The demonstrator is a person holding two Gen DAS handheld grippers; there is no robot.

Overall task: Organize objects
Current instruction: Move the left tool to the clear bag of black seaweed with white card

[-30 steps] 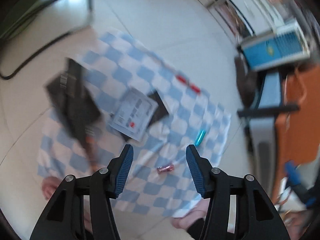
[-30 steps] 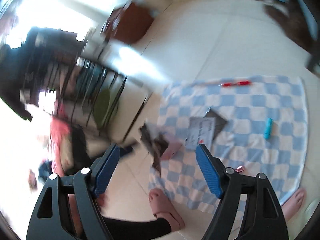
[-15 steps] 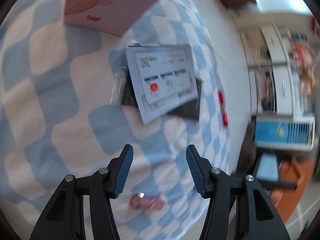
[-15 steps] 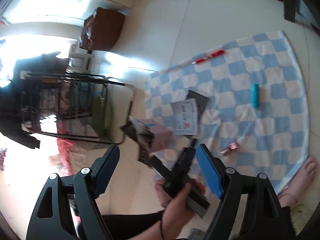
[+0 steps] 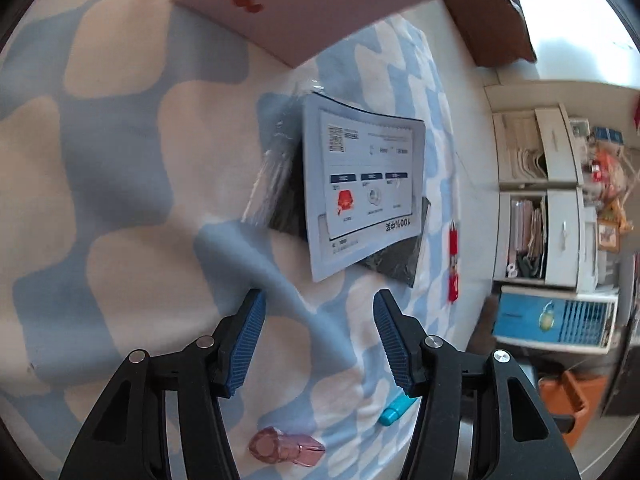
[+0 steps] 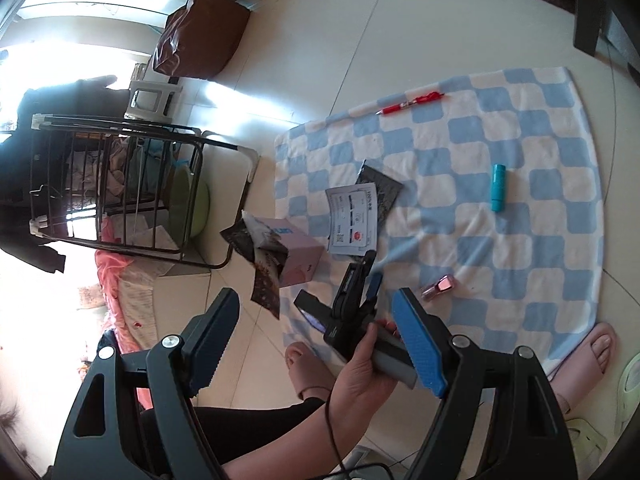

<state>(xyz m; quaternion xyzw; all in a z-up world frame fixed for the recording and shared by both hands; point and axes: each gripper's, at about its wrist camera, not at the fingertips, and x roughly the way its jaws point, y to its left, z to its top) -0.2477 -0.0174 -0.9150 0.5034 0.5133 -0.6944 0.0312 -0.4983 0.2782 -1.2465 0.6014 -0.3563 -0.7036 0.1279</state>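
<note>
From the left wrist, the left gripper (image 5: 318,338) hangs low over the checked blanket (image 5: 120,208) with its jaws spread and nothing between them, aimed at the printed card (image 5: 362,188) lying on a dark plastic-wrapped packet (image 5: 286,196) near the blanket's middle. The card looks light and bendy, its edges lifting a little, so I judge the raised near corner the best place to pinch; the film on the packet would likely be slippery. A pink box (image 5: 312,4) sits beyond it, a pink bottle (image 5: 286,450) and a teal tube (image 5: 394,414) close below the jaws. From the right wrist, the right gripper (image 6: 316,336) is spread wide and empty above the blanket's near edge, with the person's hand (image 6: 360,376) and its tool in front; the red pen (image 6: 412,103) lies along the far edge.
</note>
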